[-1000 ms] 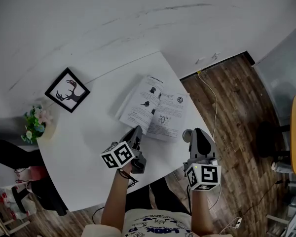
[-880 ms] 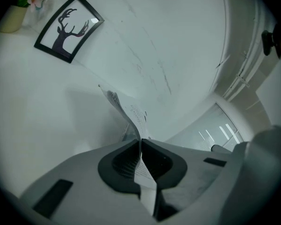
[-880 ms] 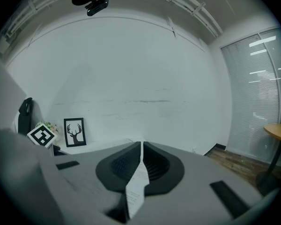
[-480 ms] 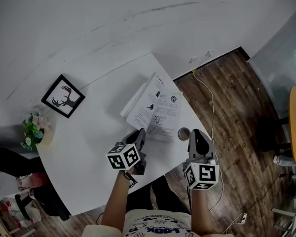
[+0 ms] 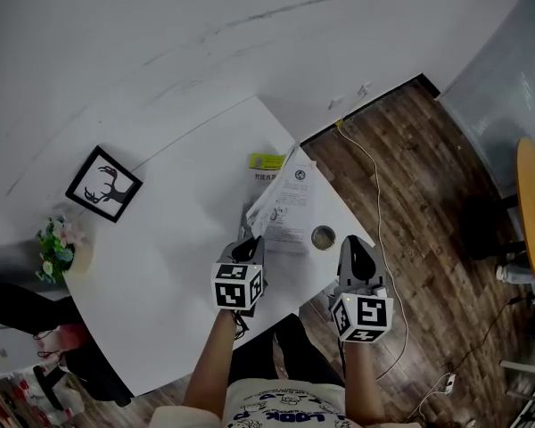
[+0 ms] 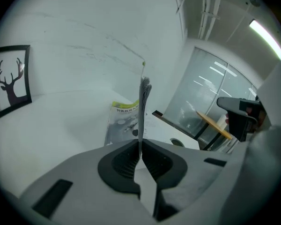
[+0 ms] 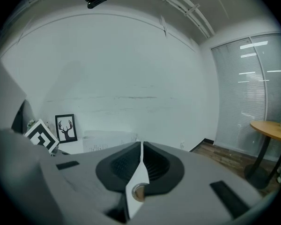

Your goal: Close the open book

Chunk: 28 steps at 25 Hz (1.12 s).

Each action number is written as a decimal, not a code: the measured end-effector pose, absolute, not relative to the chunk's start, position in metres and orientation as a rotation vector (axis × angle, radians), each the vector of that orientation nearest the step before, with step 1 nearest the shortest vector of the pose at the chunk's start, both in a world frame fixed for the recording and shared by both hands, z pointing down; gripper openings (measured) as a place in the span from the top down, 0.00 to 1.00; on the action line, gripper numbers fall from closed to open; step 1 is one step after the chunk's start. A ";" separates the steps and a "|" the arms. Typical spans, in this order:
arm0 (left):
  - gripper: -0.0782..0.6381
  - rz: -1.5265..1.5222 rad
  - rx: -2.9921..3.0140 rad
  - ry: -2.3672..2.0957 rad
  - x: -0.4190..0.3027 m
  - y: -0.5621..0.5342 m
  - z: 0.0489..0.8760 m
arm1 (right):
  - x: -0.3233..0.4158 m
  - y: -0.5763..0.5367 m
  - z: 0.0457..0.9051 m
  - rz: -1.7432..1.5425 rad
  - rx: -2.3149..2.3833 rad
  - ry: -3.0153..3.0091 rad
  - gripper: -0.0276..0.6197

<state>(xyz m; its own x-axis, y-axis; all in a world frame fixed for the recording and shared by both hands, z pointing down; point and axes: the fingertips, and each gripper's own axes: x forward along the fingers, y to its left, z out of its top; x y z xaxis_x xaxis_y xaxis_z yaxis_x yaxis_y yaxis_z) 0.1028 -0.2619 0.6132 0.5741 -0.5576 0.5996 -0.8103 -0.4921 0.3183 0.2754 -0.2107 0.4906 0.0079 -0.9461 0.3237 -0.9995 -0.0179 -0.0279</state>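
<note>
White table [image 5: 160, 266], wood floor to its right. The book [image 5: 283, 205] lies by the table's right edge, half folded, its near leaves standing on edge. The left gripper [image 6: 140, 154] is pinched tight on those leaves. The right gripper [image 7: 141, 156] has jaws together and empty, beside a small round cup [image 5: 323, 237].

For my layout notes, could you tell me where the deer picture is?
Head view: the deer picture sits at the table's left, just beyond the flowers, well left of the book.
</note>
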 end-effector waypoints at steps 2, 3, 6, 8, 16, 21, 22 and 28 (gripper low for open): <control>0.84 0.625 2.244 -1.092 0.106 -0.260 0.616 | 0.279 -0.207 0.492 0.383 2.083 -2.026 0.91; 0.84 0.649 2.250 -1.096 0.107 -0.260 0.618 | 0.281 -0.205 0.493 0.389 2.090 -2.017 0.91; 0.84 0.720 2.264 -1.101 0.113 -0.257 0.624 | 0.285 -0.200 0.497 0.406 2.106 -1.997 0.91; 0.84 0.764 2.272 -1.099 0.116 -0.255 0.629 | 0.287 -0.197 0.499 0.413 2.113 -1.987 0.91; 0.77 0.935 2.332 -1.056 0.136 -0.247 0.642 | 0.300 -0.183 0.502 0.439 2.162 -1.941 0.91; 0.67 1.077 2.361 -1.041 0.144 -0.238 0.654 | 0.308 -0.174 0.501 0.439 2.184 -1.924 0.91; 0.66 1.094 2.370 -1.042 0.145 -0.238 0.655 | 0.310 -0.173 0.500 0.440 2.188 -1.921 0.91; 0.56 1.059 2.379 -0.969 0.152 -0.229 0.652 | 0.314 -0.170 0.496 0.441 2.200 -1.927 0.91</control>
<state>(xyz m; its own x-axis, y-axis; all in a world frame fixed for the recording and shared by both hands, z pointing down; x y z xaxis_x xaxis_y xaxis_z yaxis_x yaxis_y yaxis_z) 0.1522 -0.2285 0.6522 0.4838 -0.4422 0.7552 -0.7131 -0.6995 0.0471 0.3141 -0.1697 0.4959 0.1140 -0.9339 0.3389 -0.9884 -0.1411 -0.0564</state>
